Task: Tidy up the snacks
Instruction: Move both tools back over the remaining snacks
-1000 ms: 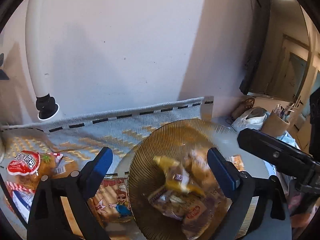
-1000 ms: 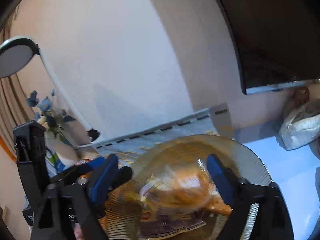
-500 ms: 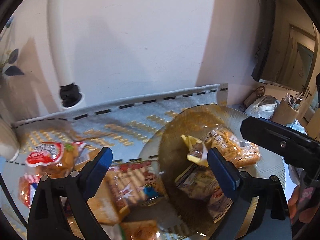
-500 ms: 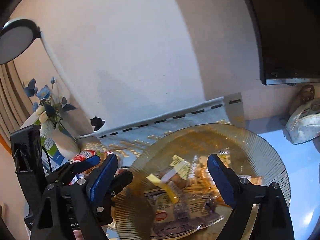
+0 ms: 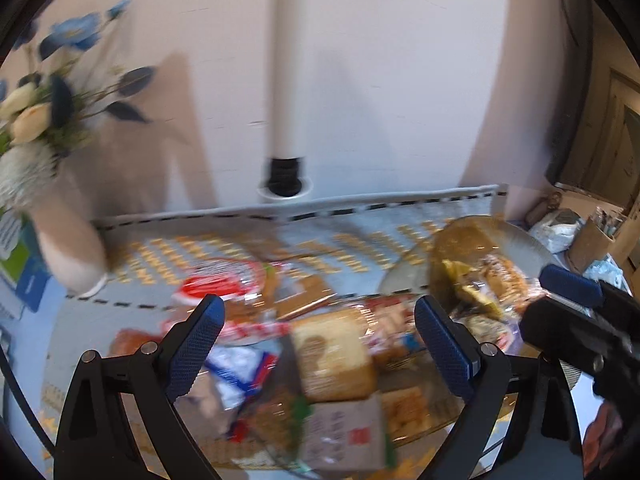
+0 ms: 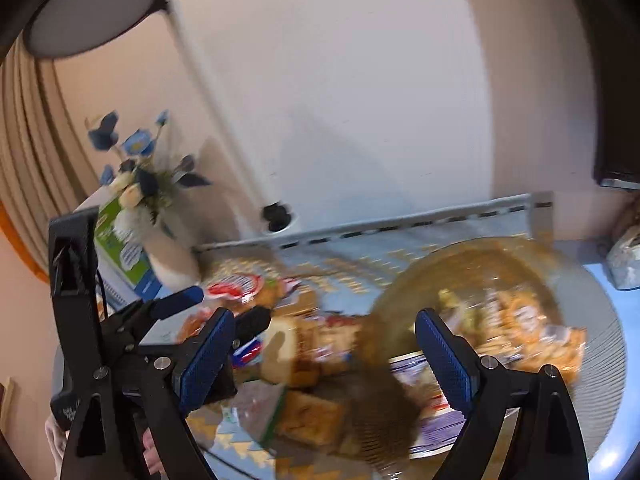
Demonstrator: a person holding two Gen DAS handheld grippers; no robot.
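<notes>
Both hand-held grippers, left (image 5: pixel 316 344) and right (image 6: pixel 324 354), spread, empty. Snack packs (image 5: pixel 332 354) on bench: light, crinkly, slippery film, crushable contents. Pinch a sealed edge.

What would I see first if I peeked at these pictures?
A heap of snack packets on the patterned cloth, right ahead of the open left gripper. To its right, an amber glass plate holding more snacks. Back left, blue flowers in a white vase.
</notes>
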